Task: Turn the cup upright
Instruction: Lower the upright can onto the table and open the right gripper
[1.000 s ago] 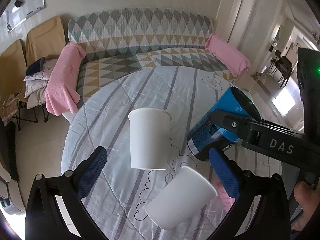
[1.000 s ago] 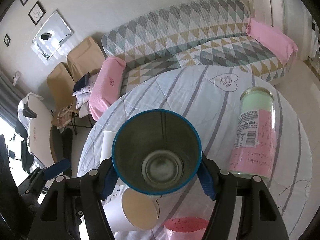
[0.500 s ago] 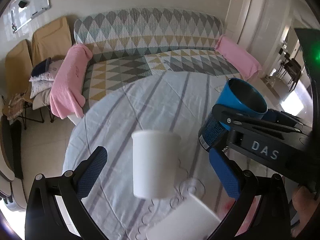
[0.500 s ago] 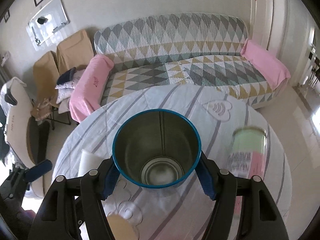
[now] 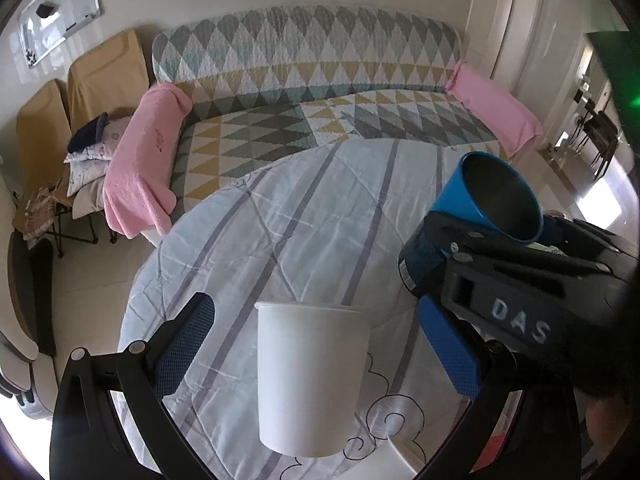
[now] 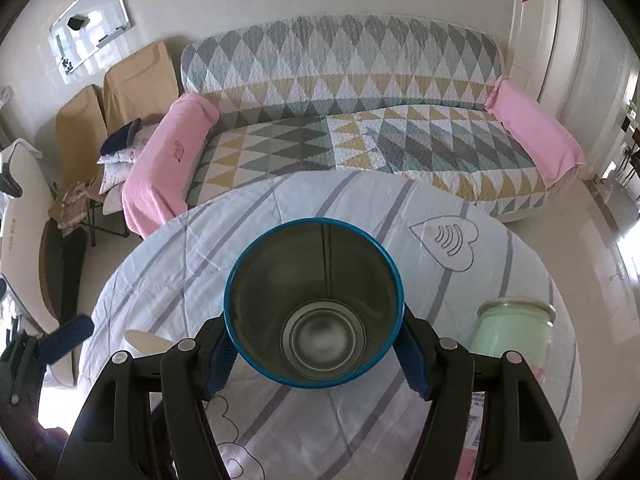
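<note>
My right gripper [image 6: 314, 354] is shut on a blue metal cup [image 6: 314, 308], its open mouth facing the camera. In the left wrist view the same blue cup [image 5: 476, 216] is held tilted, mouth up and to the right, above the table's right side. My left gripper [image 5: 320, 360] is open; a white paper cup [image 5: 310, 376] stands between its fingers, touching neither. A second white cup's edge [image 5: 384, 464] shows at the bottom.
The round table [image 5: 304, 232] has a striped light cloth. A glass jar with a pale green top [image 6: 516, 336] stands at the right. A patterned sofa [image 6: 340, 128] with pink cushions lies behind the table, and chairs stand at the left.
The right gripper has turned the blue cup from lying sideways to mouth-up and raised it. The left gripper has pulled back, so the white cup sits lower and the tipped cup has left the view.
</note>
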`<state>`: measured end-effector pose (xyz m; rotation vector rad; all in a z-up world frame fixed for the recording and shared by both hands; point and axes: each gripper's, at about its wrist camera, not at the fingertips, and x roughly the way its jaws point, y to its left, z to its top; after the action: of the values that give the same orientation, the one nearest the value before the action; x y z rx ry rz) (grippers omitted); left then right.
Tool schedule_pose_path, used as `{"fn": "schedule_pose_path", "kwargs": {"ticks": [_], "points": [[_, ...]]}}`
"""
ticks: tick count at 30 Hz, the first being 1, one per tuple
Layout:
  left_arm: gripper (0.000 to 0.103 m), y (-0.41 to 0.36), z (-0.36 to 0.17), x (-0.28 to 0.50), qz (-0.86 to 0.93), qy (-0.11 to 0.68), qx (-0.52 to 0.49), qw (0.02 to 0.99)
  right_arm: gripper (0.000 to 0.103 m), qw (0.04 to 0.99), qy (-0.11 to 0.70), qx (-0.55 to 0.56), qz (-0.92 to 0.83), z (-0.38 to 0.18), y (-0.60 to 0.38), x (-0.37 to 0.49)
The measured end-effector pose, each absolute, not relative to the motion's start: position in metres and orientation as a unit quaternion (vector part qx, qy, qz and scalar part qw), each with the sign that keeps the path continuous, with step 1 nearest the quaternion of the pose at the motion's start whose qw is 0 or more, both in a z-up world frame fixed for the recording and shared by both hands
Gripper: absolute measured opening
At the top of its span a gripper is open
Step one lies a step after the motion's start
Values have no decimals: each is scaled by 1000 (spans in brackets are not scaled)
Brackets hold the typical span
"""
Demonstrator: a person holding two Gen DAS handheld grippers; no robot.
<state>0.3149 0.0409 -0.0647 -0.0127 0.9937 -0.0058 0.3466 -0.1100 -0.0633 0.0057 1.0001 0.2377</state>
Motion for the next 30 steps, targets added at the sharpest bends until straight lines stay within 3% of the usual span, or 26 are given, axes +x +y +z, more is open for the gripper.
{"fn": "schedule_pose_path", "kwargs": {"ticks": [13,20,30], "points": [[103,32,-59,311,0,468,5,884,69,869,480,-3,122,-66,-107,340],[103,30,-55,306,-4,464,5,886,80,872,472,-4,128,-57,-105,330],[103,26,-44,290,-7,454,10,891,80,874,467,3,135,-42,-110,314]]}}
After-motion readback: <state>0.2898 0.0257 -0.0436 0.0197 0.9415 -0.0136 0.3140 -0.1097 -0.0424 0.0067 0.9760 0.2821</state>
